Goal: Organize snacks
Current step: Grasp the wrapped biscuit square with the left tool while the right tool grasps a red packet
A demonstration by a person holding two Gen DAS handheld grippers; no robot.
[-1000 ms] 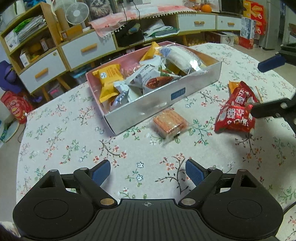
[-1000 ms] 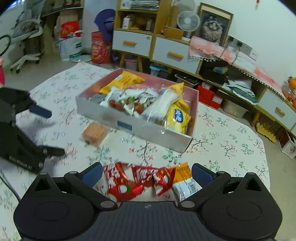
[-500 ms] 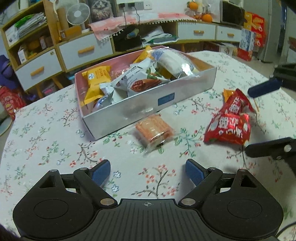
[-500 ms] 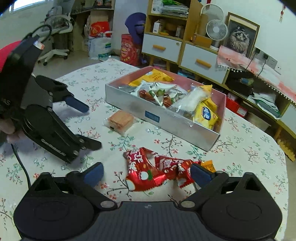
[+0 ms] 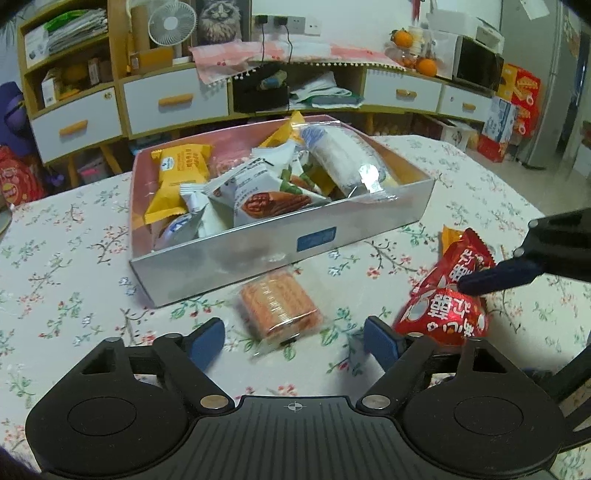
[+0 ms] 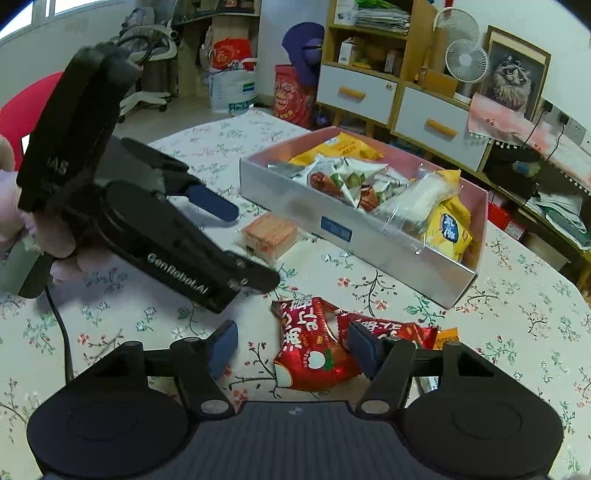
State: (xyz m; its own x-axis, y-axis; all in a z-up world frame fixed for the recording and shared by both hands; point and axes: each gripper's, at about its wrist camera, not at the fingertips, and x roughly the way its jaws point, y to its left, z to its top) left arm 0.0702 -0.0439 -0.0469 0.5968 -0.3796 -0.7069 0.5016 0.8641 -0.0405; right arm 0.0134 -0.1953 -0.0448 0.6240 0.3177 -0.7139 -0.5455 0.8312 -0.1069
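Observation:
A silver box (image 5: 258,254) with a pink inside holds several wrapped snacks on the flowered table; it also shows in the right wrist view (image 6: 354,236). A clear pack of orange crackers (image 5: 279,306) lies in front of the box, between the open fingers of my left gripper (image 5: 293,341). Red snack packs (image 6: 314,350) lie to the right, with a small orange pack (image 6: 447,338) beside them. My right gripper (image 6: 290,349) is open, its fingers on either side of the nearest red pack, close above it. The left gripper shows in the right wrist view (image 6: 236,243).
The flowered tablecloth (image 5: 74,266) covers the table. Behind it stand wooden shelves with white drawers (image 5: 173,103), a fan (image 5: 171,22) and red bags on the floor (image 6: 291,96). A red chair (image 6: 22,110) stands at the left in the right wrist view.
Both grippers have moved down and forward. The left one has closed in on the cracker pack; the right one has come down around the red pack. The snacks have not moved.

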